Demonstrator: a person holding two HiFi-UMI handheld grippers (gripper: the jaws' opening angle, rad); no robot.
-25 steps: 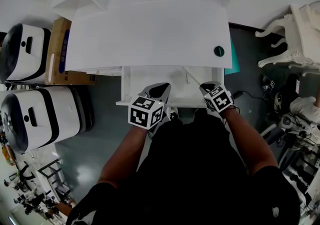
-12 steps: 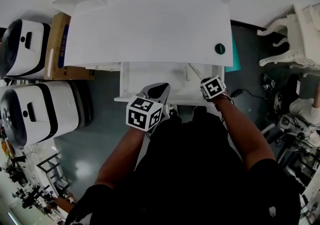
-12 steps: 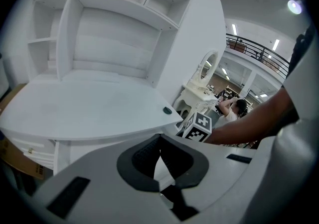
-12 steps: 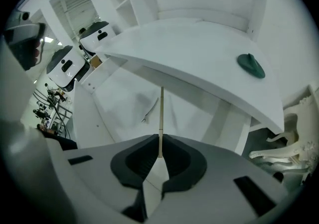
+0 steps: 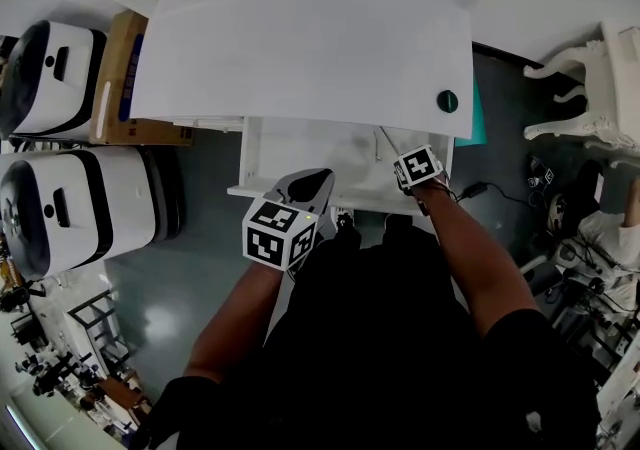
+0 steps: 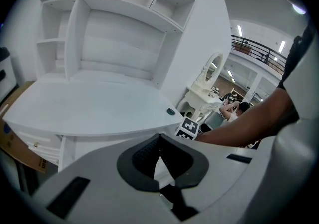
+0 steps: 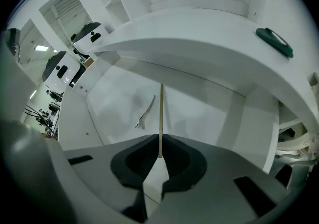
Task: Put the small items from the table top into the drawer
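Counter: white, curved front edge, shelving at its far side. I see one item on top, a dark green disc near the right front corner, well apart from both grippers; the right gripper view shows it too.

Drawer: pulled out under the counter's near edge, white inside. A slim metal clip lies flat on its floor, left of centre in the right gripper view.

Right gripper: jaws closed on a thin stick, pinched at its near end. The stick points straight away from the jaws into the drawer, left of the drawer's right wall and just right of the clip, not touching it. I cannot tell whether its far tip rests on the drawer floor. A second ago this gripper's marker cube sat at the drawer's near edge; now it is farther in, over the drawer's right half.

Left gripper: jaws closed tip to tip, with nothing between them. It hovers at the drawer's near edge, left of the right gripper. Its cube has drawn slightly nearer to me than a second ago.

Surroundings: a cardboard box stands on the floor at the counter's left.
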